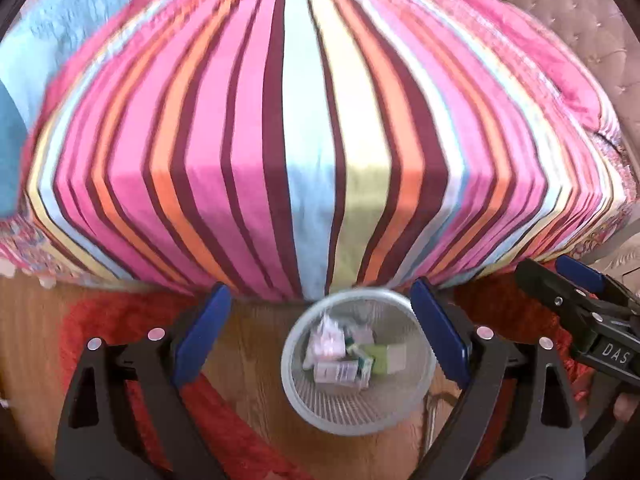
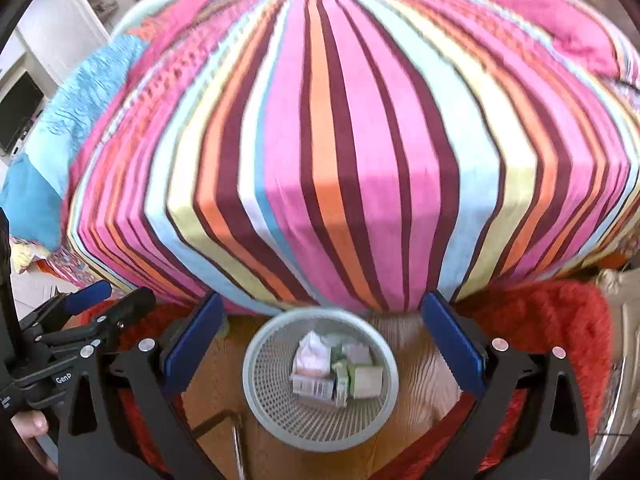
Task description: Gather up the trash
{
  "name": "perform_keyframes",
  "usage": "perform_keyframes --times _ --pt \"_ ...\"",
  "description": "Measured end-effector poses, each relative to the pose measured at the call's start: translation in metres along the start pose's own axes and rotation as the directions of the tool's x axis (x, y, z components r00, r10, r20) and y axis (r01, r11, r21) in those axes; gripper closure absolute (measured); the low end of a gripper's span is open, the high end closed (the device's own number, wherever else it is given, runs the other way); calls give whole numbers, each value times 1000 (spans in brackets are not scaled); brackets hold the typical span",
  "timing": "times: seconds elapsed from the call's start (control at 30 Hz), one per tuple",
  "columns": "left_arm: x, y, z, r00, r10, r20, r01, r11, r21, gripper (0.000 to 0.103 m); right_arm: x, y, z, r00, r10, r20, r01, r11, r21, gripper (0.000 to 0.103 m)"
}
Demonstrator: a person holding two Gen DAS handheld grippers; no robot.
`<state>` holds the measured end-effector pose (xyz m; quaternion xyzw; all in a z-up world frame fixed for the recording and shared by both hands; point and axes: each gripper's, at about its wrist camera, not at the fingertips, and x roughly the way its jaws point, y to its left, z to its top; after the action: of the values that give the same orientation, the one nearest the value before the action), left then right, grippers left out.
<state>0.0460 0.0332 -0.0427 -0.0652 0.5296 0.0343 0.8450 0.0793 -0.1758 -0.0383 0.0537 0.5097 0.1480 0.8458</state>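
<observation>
While both claws hang wide and empty over the wooden floor [image 1: 248,364], the mesh wastebasket [image 1: 420,396] stands below them just beside the near edge of the striped bed [image 1: 304,120]. Crumpled paper [image 2: 314,354] and small cartons [image 2: 366,380] lie inside it. Left claw [image 1: 320,336] and right claw [image 2: 322,342] both frame the basket.

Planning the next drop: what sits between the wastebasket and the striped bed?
Nothing: in the right wrist view the mesh wastebasket stands on bare wooden floor, its far rim right at the striped bedspread's foot.
</observation>
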Motion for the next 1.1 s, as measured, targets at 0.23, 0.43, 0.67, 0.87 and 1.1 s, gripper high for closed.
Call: perform_keyframes --times 0.23,0.43,0.67,0.87,1.1 --pt "-37 -8 9 992 28 126 -34 998 43 14 -28 12 6 993 -13 119 20 998 -53 8" --pt "-55 -13 12 984 12 177 -21 999 48 14 -44 17 6 981 -25 194 43 995 -89 8" --pt "-66 -19 19 975 37 220 -52 997 61 14 -63 18 13 958 -38 285 72 991 -109 8" --pt "-67 -21 24 972 27 233 -43 997 61 14 -61 16 18 948 -53 313 91 990 -107 8" --pt "-61 -20 31 972 39 233 -53 997 53 14 -56 17 19 946 -65 318 108 987 -119 8"
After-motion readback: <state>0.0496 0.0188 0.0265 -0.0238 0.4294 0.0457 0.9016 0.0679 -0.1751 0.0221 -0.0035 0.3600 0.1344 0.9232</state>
